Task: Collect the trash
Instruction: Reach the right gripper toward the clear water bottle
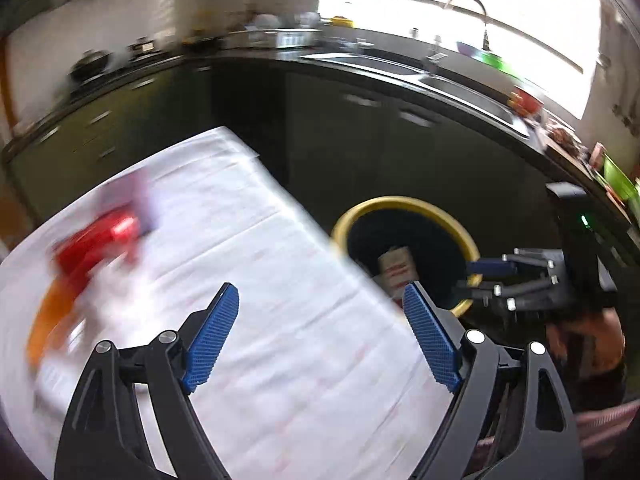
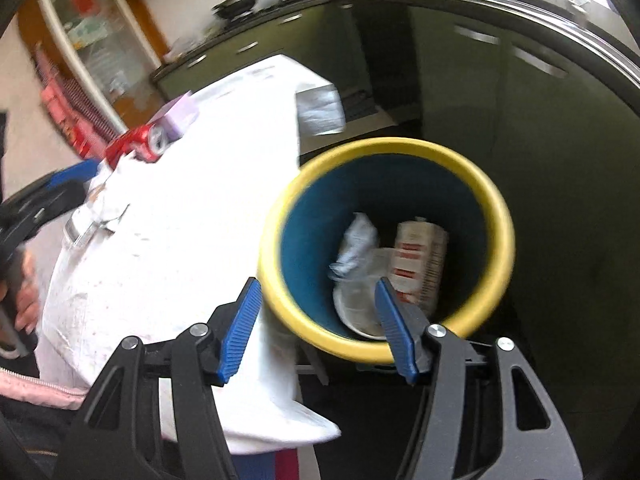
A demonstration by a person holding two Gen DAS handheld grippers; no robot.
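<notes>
Both grippers empty over the table edge, bin sitting just past it

In the left wrist view the left gripper point(image 1: 320, 308) has its jaws spread wide over the white tablecloth point(image 1: 280, 340) with nothing between the blue pads; the red can point(image 1: 100, 244) is a blur at left-centre of that frame, next to something orange and a pale purple box; the right gripper point(image 2: 316, 308) stands about half open and holds nothing, hanging above the near rim of the yellow-rimmed bin point(image 2: 500, 216) at centre-right of the right wrist view; down inside the blue bin there's a carton point(image 2: 420, 264), a crumpled wrapper point(image 2: 356, 240) and a white lid-looking thing; the can shows sharper at upper left there, lying on its side just beside the purple box point(image 2: 182, 114).
</notes>
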